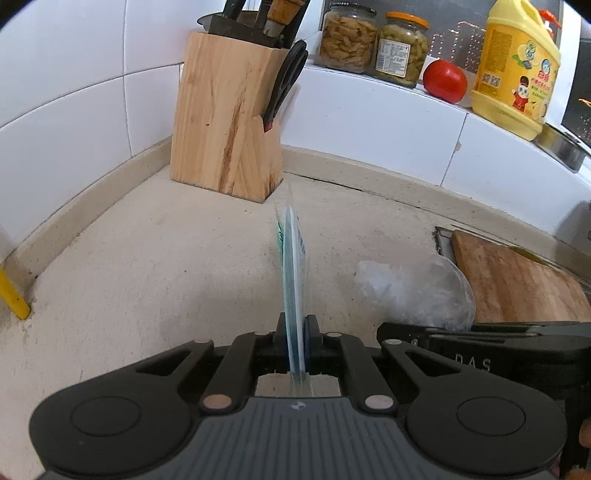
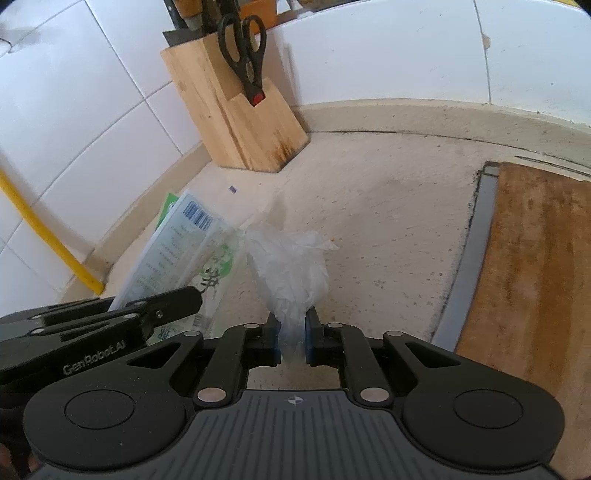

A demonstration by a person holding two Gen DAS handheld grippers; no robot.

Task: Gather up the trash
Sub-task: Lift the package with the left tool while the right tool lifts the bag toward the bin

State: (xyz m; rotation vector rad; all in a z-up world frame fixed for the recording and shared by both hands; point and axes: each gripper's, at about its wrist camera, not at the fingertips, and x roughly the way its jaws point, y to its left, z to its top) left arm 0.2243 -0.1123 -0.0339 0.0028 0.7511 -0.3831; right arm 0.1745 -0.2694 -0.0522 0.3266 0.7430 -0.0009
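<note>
Trash in hand: left hand-held gripper [image 1: 295, 341] pinches flat printed wrapper [image 1: 293, 266] edge-on; right hand-held gripper [image 2: 291, 334] pinches crumpled clear plastic [image 2: 290, 269]. Both pieces just above table [image 2: 388, 221]. Pickup done; disposal remains, no bin visible.

1. The knives [image 1: 258, 18] in the knife block [image 1: 225, 122] are cut off at the top edge. Their blades hide inside the wood.
2. The words on the far jar [image 1: 400, 50] label are too small to read.
3. The metal pan [image 1: 565, 147] at the far right is cut off by the edge.
4. The yellow pipe [image 1: 13, 295] on the left shows only a short bit.
5. The small print on the flat packet [image 2: 173, 251] is too blurry to read, and the left gripper [image 2: 192, 299] hides its near end.
</note>
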